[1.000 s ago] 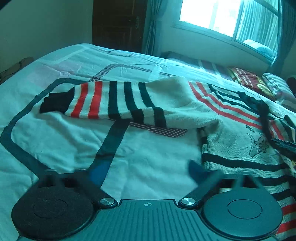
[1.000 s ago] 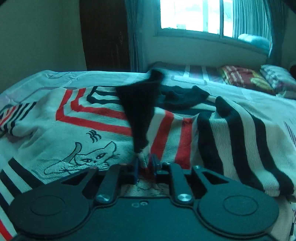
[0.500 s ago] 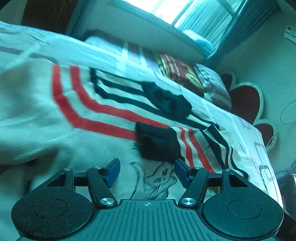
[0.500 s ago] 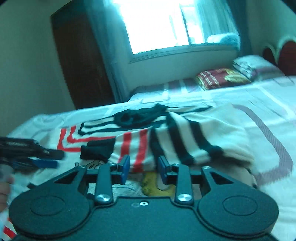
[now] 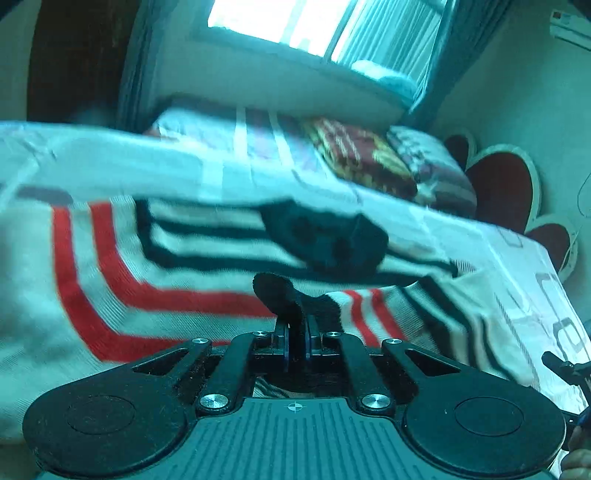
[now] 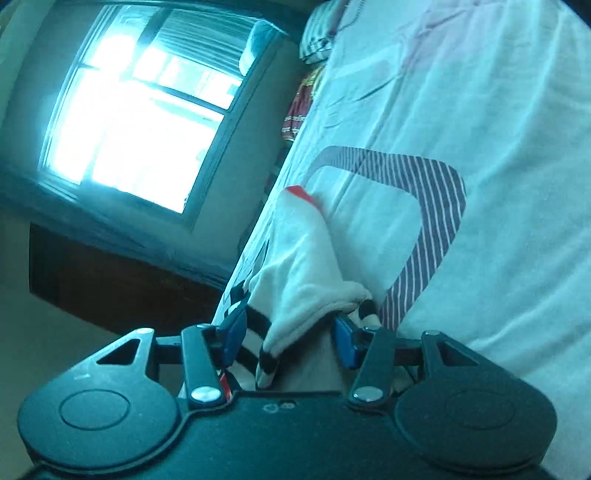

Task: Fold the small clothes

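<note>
A small cream sweater (image 5: 147,266) with red and black stripes lies spread on the bed. Its black collar (image 5: 328,240) shows at the middle. My left gripper (image 5: 296,332) is shut on the black cuff of the sweater's sleeve (image 5: 280,295), which lies folded over the body. In the right wrist view, my right gripper (image 6: 290,338) is open, with a bunched cream fold of the sweater (image 6: 306,258) between its blue pads (image 6: 232,332). The camera there is tilted sideways.
The bed sheet (image 6: 480,147) is pale with a striped grey band pattern. Pillows (image 5: 369,162) lie at the head of the bed under a bright window (image 5: 295,26). A red heart-shaped headboard (image 5: 506,188) stands at the right.
My left gripper has closed on the black sleeve cuff. My right gripper has swung over to the sweater's side, rolled sideways, and opened wider around a cream fold.
</note>
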The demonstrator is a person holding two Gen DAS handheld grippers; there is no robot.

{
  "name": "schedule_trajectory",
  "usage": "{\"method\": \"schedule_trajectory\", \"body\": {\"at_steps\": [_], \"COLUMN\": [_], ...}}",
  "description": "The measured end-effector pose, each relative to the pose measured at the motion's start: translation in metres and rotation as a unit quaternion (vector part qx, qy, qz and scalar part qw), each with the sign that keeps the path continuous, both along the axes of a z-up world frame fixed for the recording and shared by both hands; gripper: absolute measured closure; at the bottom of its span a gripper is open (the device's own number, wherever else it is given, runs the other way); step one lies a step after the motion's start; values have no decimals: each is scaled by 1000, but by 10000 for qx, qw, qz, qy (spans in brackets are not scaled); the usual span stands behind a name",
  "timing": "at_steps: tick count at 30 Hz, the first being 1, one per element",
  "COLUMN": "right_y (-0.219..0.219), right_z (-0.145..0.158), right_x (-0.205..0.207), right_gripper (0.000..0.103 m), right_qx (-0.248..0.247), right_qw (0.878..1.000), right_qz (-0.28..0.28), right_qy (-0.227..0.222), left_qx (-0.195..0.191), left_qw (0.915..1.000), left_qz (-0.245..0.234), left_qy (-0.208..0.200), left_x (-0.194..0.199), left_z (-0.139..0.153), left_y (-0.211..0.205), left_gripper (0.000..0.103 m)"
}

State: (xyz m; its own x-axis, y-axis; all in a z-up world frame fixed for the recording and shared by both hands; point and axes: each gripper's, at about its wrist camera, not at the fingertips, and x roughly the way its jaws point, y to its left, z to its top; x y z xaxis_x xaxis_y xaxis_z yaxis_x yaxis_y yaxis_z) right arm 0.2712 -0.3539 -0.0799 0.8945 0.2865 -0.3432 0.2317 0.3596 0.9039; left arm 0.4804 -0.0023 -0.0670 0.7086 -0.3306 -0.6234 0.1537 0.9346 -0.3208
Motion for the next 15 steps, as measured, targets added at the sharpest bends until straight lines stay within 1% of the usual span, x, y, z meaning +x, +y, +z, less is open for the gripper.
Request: {"method": "schedule_trajectory", "body": {"at_steps": [1,2,3,5,6,7,9,10,11,12,13,15], "right_y": [-1,-1,1,2,2,-1,-7,-10,-11,-11,-9,-5], "right_z": [0,0,0,-5,-11,-16,-24,-27,-28,-24,-18,-8], "right_x": [3,5,7,10,12,10,7,7,8,11,11,8], "right_gripper": [53,53,53,53,54,55,56,58,70,92,94,95], "right_qx": [110,95,34,110,319,560,939,1045,1035,802,467,181], "right_qw": [9999,9999,9999,9999,9995,9984,9954,9943,9944,9966,9987,9997], "right_qz": [32,74,124,86,11,-85,-178,-205,-212,-183,-174,-121], "right_qy": [-34,-53,-54,10,30,25,-89,-80,-11,75,80,-64], "left_qx": [-48,-30,96,367,344,167,-49,-64,-17,34,48,220], "left_qw": [10000,9999,9999,9986,9984,9992,9993,9993,9994,9996,9997,9994], "left_qz": [-29,-83,-120,-172,-120,-34,118,156,168,194,208,258], "left_qy": [-78,-89,-17,348,421,368,357,347,306,206,80,-84], "left_x": [-2,-2,-1,2,1,-3,-11,-12,-13,-16,-18,-23], "left_z": [5,7,4,-14,-22,-27,-30,-31,-30,-27,-22,-16], "left_y": [5,11,14,17,20,24,31,30,29,27,26,22], "left_gripper": [96,96,96,96,96,96,96,96,96,96,96,96]}}
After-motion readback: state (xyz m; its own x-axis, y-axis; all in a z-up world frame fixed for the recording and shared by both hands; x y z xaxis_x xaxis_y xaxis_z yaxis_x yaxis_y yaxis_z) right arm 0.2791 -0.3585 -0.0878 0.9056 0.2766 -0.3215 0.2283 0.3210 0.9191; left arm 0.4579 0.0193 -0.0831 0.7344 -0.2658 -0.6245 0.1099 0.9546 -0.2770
